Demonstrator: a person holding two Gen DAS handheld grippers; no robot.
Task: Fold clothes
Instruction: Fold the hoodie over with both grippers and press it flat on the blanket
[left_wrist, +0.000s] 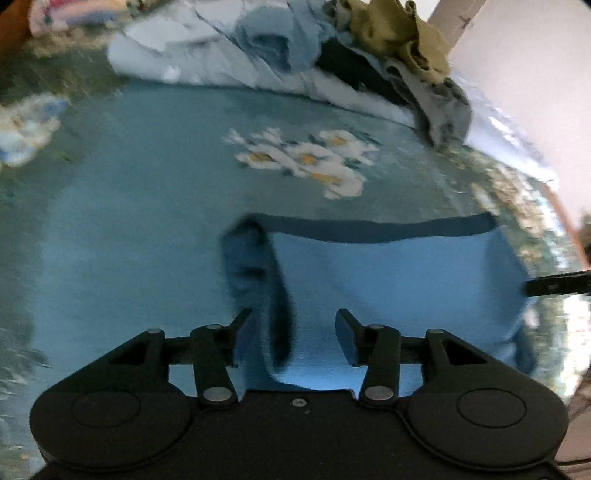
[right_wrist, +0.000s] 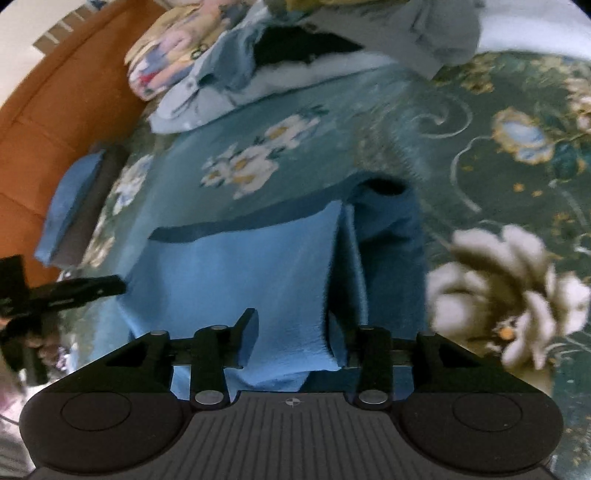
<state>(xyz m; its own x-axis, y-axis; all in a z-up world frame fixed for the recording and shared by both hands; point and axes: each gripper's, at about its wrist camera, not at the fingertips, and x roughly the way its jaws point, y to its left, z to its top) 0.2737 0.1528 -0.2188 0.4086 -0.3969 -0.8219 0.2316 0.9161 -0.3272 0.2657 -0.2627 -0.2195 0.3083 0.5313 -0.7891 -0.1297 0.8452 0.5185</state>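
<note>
Nearest us, the left gripper (left_wrist: 293, 328) and right gripper (right_wrist: 291, 328) both stand with jaws apart, gripping nothing, over the blue garment's (left_wrist: 388, 280) near edge. It lies flat on the floral bedspread (left_wrist: 147, 192), ready for folding; the unfolded clothes pile (left_wrist: 258, 48) waits at twelve o'clock.

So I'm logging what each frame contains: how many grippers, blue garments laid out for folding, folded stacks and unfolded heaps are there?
Grippers: 2, left gripper and right gripper, both open
Blue garment laid out flat: 1
Folded stack beside the orange headboard: 1
Unfolded clothes heap at the far side: 1
Total: 5
</note>
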